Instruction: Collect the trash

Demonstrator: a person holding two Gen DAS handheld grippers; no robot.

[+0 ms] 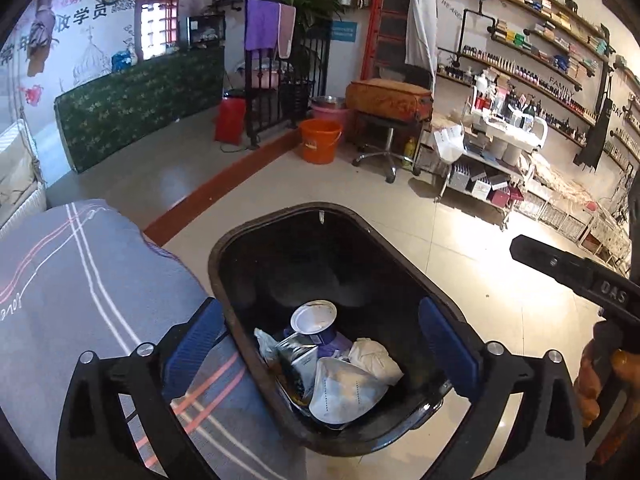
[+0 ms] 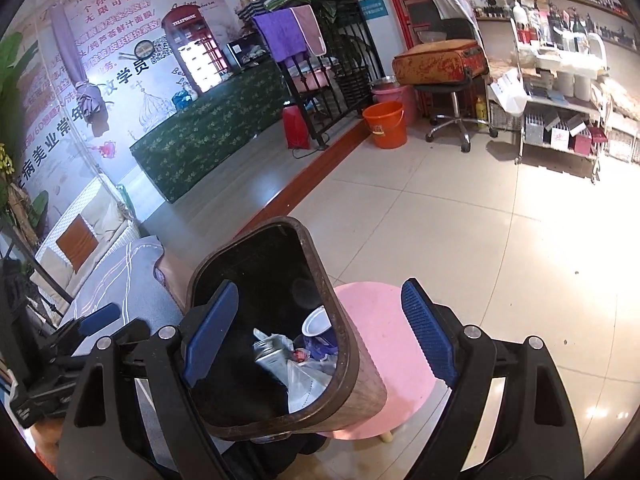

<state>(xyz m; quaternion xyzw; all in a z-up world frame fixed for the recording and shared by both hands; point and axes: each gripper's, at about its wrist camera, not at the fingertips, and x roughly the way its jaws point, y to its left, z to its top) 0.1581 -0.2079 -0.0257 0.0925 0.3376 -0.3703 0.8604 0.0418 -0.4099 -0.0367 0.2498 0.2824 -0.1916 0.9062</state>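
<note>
Both grippers, left gripper (image 1: 320, 344) and right gripper (image 2: 320, 336), are hovering spread and empty over the bin (image 1: 224, 264); nudging its rim risks tipping trash onto the floor (image 1: 460, 240).

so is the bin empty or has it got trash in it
Not empty: the bin holds a cup, a foil pack and crumpled wrappers at the bottom, well below its rim.

Beauty shop, wall shelves (image 1: 532, 60) of cosmetic bottles, product trolley (image 2: 560, 120), advertising poster (image 2: 92, 64)
</note>
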